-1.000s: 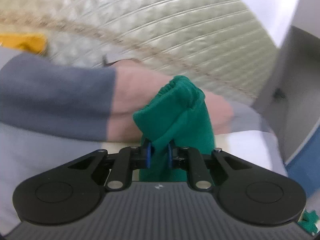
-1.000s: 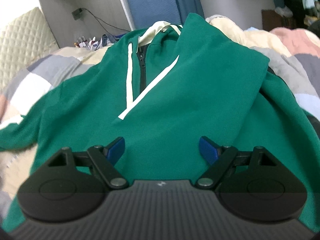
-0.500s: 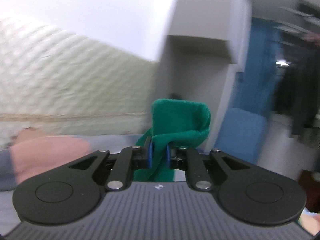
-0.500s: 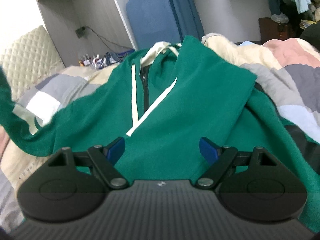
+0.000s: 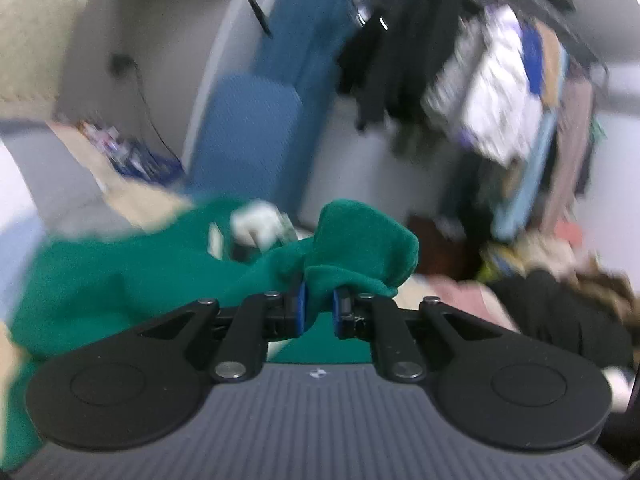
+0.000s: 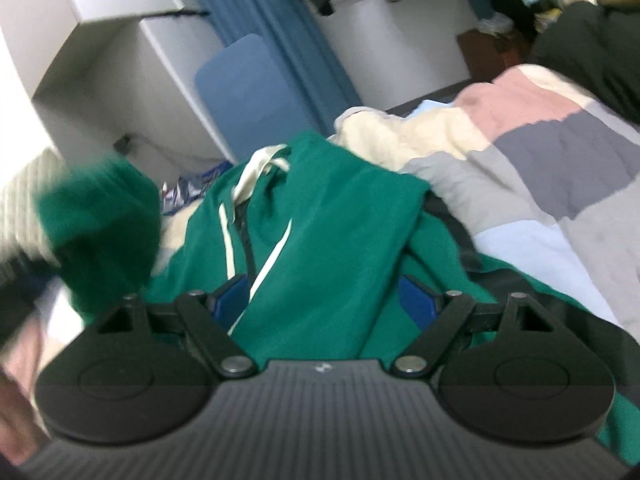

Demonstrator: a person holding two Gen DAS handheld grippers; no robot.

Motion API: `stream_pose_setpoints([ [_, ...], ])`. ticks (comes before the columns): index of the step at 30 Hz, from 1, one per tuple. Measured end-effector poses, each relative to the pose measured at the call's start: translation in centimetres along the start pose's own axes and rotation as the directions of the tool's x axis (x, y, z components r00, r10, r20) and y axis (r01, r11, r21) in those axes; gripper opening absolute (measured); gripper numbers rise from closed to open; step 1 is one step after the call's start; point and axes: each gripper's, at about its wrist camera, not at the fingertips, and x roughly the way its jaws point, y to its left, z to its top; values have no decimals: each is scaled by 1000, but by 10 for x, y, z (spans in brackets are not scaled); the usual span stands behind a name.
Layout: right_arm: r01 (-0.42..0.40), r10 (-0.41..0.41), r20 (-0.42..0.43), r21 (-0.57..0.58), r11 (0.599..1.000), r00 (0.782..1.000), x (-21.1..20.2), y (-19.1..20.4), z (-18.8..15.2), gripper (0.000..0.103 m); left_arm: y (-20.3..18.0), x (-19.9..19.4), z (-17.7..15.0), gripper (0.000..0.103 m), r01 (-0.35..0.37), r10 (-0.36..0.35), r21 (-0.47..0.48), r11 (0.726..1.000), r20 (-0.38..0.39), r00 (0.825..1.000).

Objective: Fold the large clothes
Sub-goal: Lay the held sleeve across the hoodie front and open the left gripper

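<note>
A: What takes up most of our view is the patchwork quilt [image 6: 540, 152], in blocks of cream, pink, grey and pale blue, spread over the bed on the right of our right wrist view.

B: And on it lies the green hoodie [image 6: 332, 240], front up, its dark zip running down the middle with cream trim lines either side and a cream-lined hood at the far end. One sleeve is folded across the chest already.

A: Behind it we see a blue curtain [image 6: 260, 16] and a blue padded board [image 6: 248, 92] leaning against the white wall. In our left wrist view a rail of hanging clothes [image 5: 492, 92] shows up, though it is badly smeared.

B: Now our tools. Our right gripper [image 6: 326, 304] sits low over the hoodie's lower front, its blue pads standing wide apart with nothing pinched; green cloth only passes beneath them.

A: Our left gripper [image 5: 318, 308] is the opposite: its pads are drawn in tight on the sleeve cuff [image 5: 360, 240], which bunches up above the pads. The sleeve trails back from it to the left toward the hoodie body.

B: In the right view we catch that same raised sleeve at the left edge as a green blur, lifted off the quilt.
</note>
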Motion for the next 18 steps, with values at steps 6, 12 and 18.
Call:
stream_pose_setpoints([
  [6, -7, 6, 12, 74, 997, 1000, -5, -22, 8, 83, -23, 28, -55, 15, 53, -52, 4, 999, -140, 989],
  [12, -28, 28, -5, 89, 996, 1000, -2, -26, 8, 83, -1, 25, -66, 37, 40, -38, 2, 999, -283, 958],
  [18, -65, 73, -66, 112, 992, 995, 7, -21, 0, 83, 38, 2, -59, 89, 137, -156, -78, 988, -398, 904],
])
